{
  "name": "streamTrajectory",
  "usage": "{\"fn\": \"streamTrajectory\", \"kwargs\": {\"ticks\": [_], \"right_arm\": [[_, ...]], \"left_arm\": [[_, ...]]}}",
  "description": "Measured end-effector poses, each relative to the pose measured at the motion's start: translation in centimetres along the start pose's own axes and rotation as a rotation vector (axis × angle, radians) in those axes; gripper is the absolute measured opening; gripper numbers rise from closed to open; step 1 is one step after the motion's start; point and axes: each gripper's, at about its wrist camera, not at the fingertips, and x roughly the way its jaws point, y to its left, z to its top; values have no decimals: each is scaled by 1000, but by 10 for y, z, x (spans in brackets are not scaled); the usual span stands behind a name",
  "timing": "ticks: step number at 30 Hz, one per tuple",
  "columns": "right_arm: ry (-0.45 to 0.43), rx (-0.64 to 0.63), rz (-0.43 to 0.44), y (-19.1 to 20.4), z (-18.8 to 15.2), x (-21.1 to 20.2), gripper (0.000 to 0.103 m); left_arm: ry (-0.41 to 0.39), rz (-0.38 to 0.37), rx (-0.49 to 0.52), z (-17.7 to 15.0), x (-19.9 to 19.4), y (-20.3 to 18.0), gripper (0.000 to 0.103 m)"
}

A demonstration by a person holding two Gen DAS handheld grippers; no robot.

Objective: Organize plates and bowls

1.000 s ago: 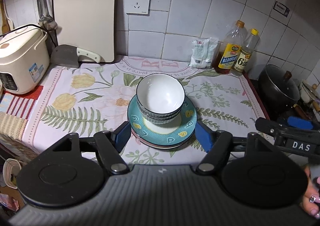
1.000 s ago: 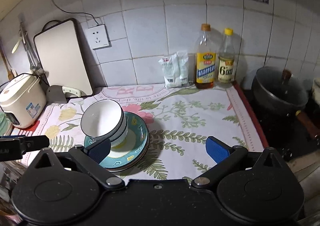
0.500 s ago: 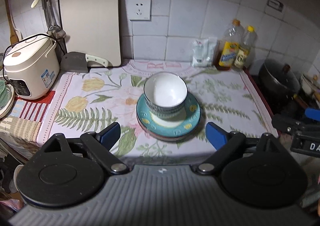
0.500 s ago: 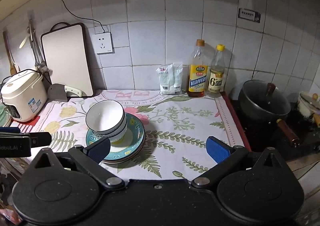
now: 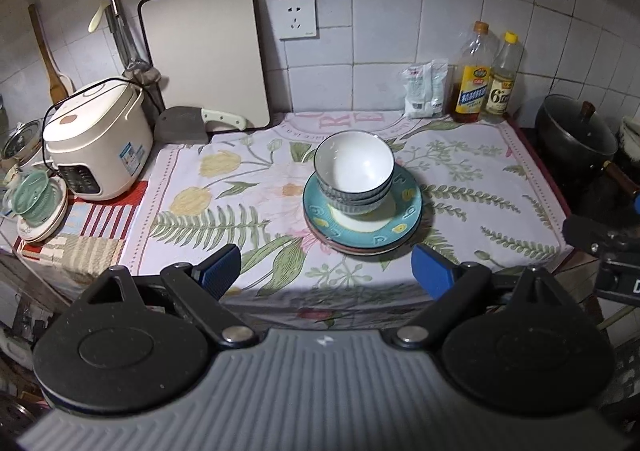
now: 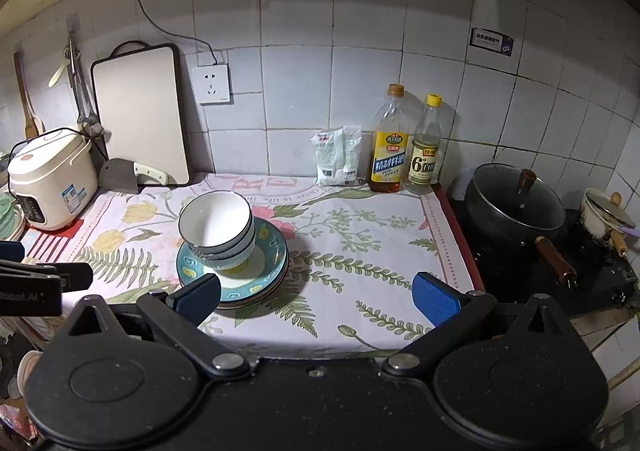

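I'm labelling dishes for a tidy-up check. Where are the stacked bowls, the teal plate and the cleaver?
stacked bowls (image 5: 354, 167), left wrist view, white inside of the top bowl.
teal plate (image 5: 404, 213), left wrist view, right rim.
cleaver (image 6: 118, 175), right wrist view, grey blade.

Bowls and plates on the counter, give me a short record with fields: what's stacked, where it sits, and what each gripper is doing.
stack: bowls nested, on teal plate atop more plates
surface: floral cloth
left gripper: open, just widened, nothing between fingers, short of the stack
right gripper: open, empty
neighbours: rice cooker left, black pot right
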Motion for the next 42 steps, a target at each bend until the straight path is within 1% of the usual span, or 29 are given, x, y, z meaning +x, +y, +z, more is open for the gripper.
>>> {"fn": "streamTrajectory", "kwargs": {"ticks": [8,18,25,30,34,38,42], "right_arm": [[-5,24,-2,0,2,0,103],[-20,24,-35,2,4,3,103],[-15,47,-6,0,4,5,103],[-17,28,-16,1,4,6,103],[-37,-10,-44,6,5,5,103],[-44,-19,-50,9,5,4,103],[-70,-63,-81,17,4,1,103]], "left_arm": [[35,12,-24,2,10,6,93],[35,33,-7,6,17,10,93],[26,43,3,8,16,12,93],[23,41,1,9,15,11,93],[24,37,0,8,13,12,93],[28,46,20,6,13,11,93],[34,41,31,4,13,11,93]]}}
